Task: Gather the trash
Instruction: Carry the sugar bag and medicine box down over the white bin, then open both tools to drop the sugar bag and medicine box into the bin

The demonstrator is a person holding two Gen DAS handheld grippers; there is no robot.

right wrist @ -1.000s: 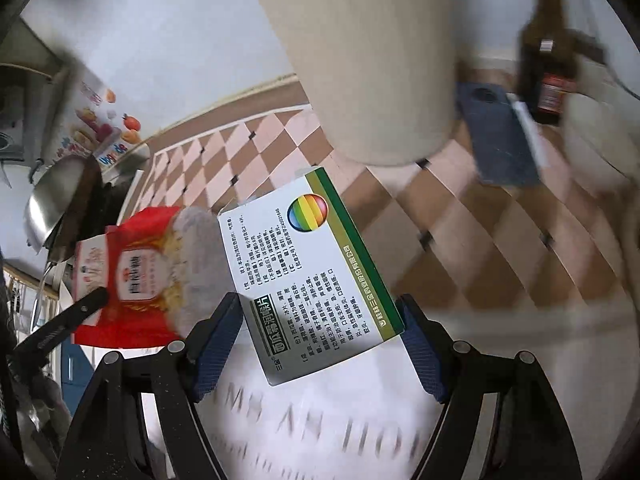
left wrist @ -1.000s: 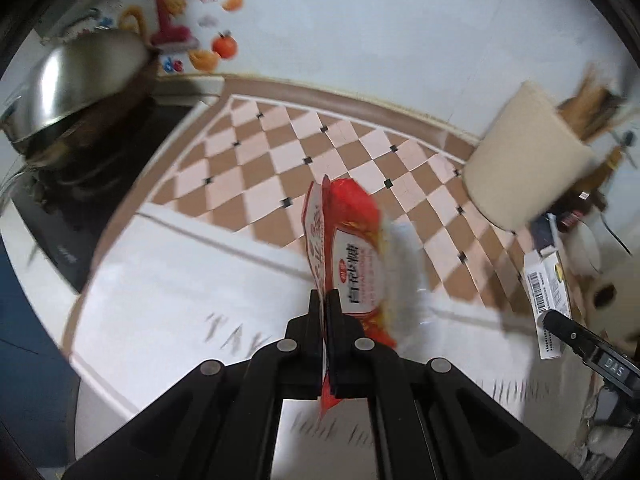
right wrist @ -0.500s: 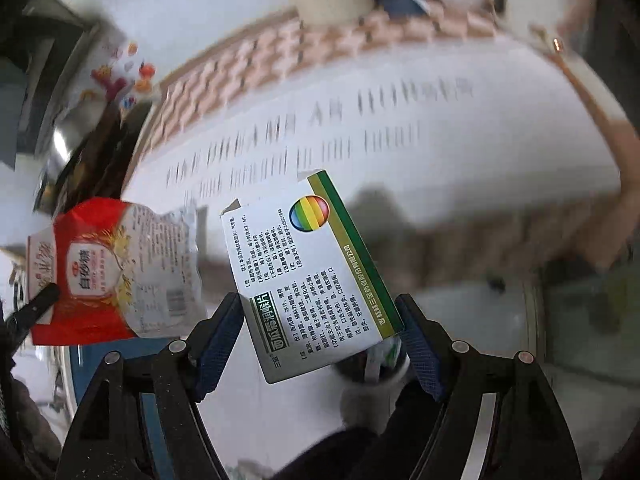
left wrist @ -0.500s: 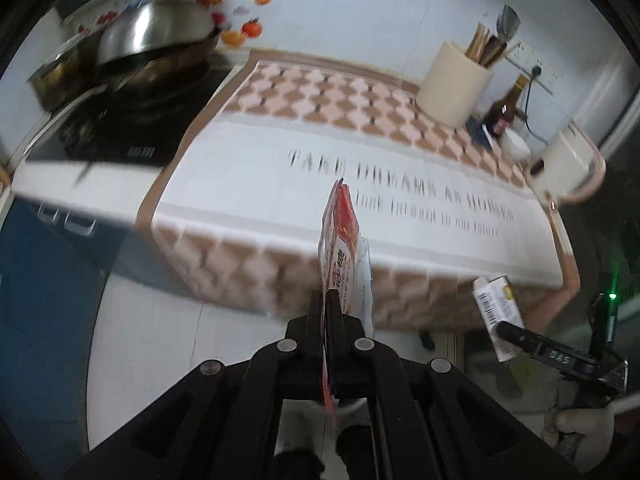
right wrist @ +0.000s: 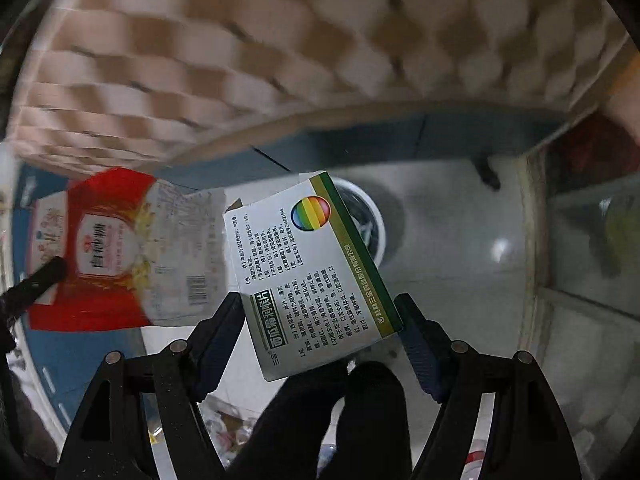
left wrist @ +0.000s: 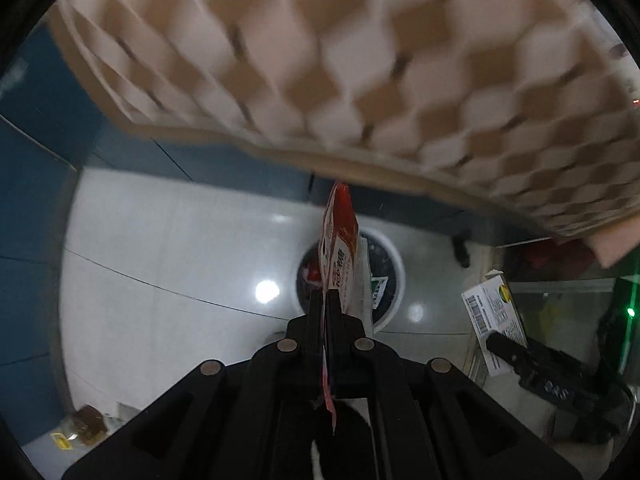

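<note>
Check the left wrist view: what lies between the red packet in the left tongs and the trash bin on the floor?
Nothing: in the left wrist view the red packet hangs in open air directly over the trash bin, already holding scraps.

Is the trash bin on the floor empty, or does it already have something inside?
Not empty. In the left wrist view the trash bin, seen from above, already holds some red and green-white packaging. How full it is cannot be told, because the red bag hides part.

L gripper [left wrist: 325, 300] clamped, R gripper [right wrist: 320, 316] gripping.
</note>
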